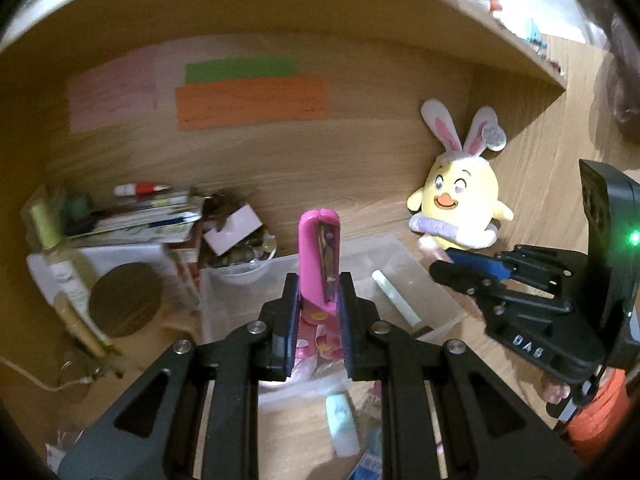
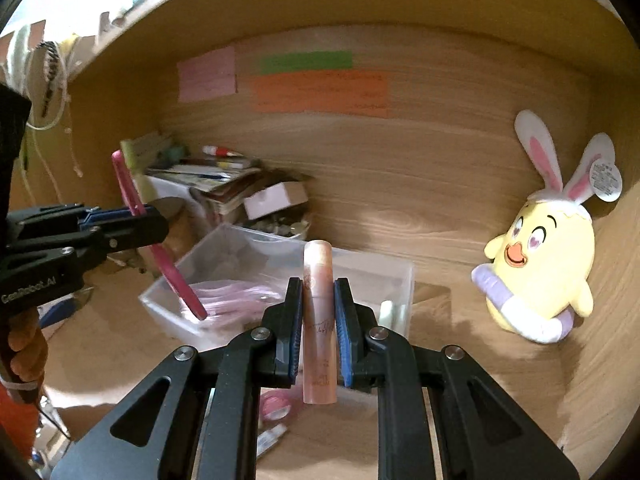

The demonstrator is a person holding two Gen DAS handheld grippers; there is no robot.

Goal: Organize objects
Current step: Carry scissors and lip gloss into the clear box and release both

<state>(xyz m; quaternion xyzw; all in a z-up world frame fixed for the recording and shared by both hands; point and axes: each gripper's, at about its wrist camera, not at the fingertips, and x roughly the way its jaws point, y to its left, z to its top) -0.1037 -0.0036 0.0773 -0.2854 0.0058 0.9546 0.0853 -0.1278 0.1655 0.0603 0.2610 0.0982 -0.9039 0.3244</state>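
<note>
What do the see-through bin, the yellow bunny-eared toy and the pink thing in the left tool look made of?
Bin: clear, slightly frosted plastic; its contents show through the walls.
Toy: soft plush fabric, matte and fuzzy, with a paper tag.
Pink thing: probably smooth hard plastic with a slight sheen, metal visible in its slot.

"GenRobot.AI" in white on the left gripper [image 2: 132,220]; raised letters "DAS" on the right gripper [image 1: 460,268].

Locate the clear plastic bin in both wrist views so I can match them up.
Left wrist: clear plastic bin sits centre, behind the left gripper, which is shut on the pink scissors.
Right wrist: bin sits centre-left, behind the right gripper, which is shut on the peach tube.
Shared landmark: yellow bunny-eared plush, right of the bin in both.
</note>
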